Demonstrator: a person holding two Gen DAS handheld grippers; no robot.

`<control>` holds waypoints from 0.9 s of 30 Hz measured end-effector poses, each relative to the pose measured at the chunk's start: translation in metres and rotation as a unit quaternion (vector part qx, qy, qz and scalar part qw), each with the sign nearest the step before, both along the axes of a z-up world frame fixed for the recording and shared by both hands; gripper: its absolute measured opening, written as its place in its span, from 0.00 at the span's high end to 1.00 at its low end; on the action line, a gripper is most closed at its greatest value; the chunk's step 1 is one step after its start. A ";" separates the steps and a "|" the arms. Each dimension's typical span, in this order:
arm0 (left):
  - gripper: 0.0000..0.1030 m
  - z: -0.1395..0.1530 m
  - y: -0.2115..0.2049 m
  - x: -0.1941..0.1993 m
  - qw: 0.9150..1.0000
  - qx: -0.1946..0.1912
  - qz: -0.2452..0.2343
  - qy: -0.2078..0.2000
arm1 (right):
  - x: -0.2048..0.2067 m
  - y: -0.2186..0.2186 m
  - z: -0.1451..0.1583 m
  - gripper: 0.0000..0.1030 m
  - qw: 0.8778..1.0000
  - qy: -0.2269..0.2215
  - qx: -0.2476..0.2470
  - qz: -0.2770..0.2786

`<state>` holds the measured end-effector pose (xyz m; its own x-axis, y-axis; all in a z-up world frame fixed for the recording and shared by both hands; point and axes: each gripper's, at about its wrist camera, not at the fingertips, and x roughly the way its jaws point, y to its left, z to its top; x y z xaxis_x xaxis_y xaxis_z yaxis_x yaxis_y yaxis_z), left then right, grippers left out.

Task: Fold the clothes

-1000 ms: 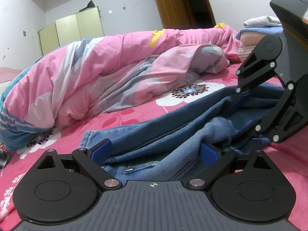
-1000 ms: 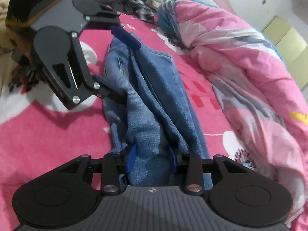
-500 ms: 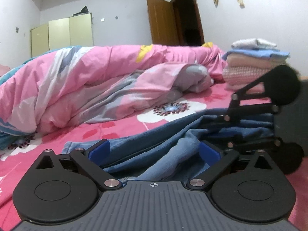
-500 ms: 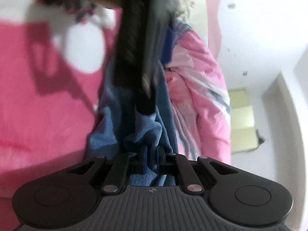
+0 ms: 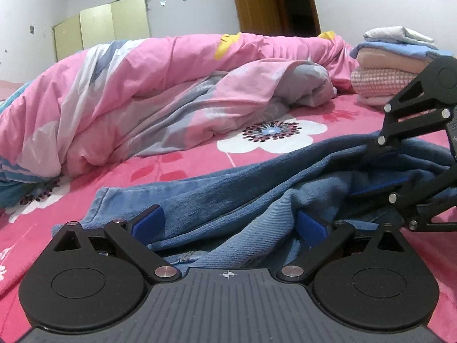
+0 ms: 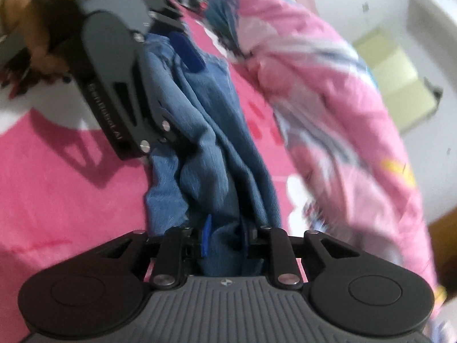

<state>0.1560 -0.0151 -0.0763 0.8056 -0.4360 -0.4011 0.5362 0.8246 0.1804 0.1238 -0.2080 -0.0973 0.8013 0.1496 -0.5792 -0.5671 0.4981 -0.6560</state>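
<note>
A pair of blue jeans point(image 5: 257, 188) lies bunched in a long strip on the pink flowered bedsheet point(image 5: 177, 171). My left gripper point(image 5: 230, 224) stands open at one end, its blue pads wide apart with denim lying loose between them. At the other end my right gripper point(image 6: 225, 234) has a bundle of the jeans point(image 6: 211, 148) filling the gap between its blue pads, and its jaws are opening. Each gripper shows in the other's view: the right gripper point(image 5: 374, 168) at the right edge, the left gripper point(image 6: 182, 94) at the upper left, blurred.
A rumpled pink and grey duvet point(image 5: 148, 91) runs along the far side of the bed. A stack of folded clothes point(image 5: 394, 65) sits at the back right. Cream wardrobes point(image 5: 105, 28) and a brown door point(image 5: 257, 3) stand beyond. A hand point(image 6: 42, 45) holds the left gripper.
The right wrist view has swung back from a close, blurred look at the left gripper, and its pads stand a little wider on the denim. The left gripper has stayed open over the jeans.
</note>
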 end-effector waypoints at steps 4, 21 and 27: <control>0.04 0.000 0.000 0.000 1.000 0.000 -0.002 0.000 | 0.000 -0.008 0.004 0.81 0.999 0.019 0.023 -0.021; 0.04 -0.001 0.009 0.003 1.000 -0.002 0.000 0.011 | -0.037 -0.004 -0.044 0.88 0.963 -0.167 -0.194 0.086; 0.04 -0.002 0.009 0.002 1.000 -0.002 0.000 0.012 | -0.039 -0.019 0.021 0.86 0.996 -0.072 -0.006 0.048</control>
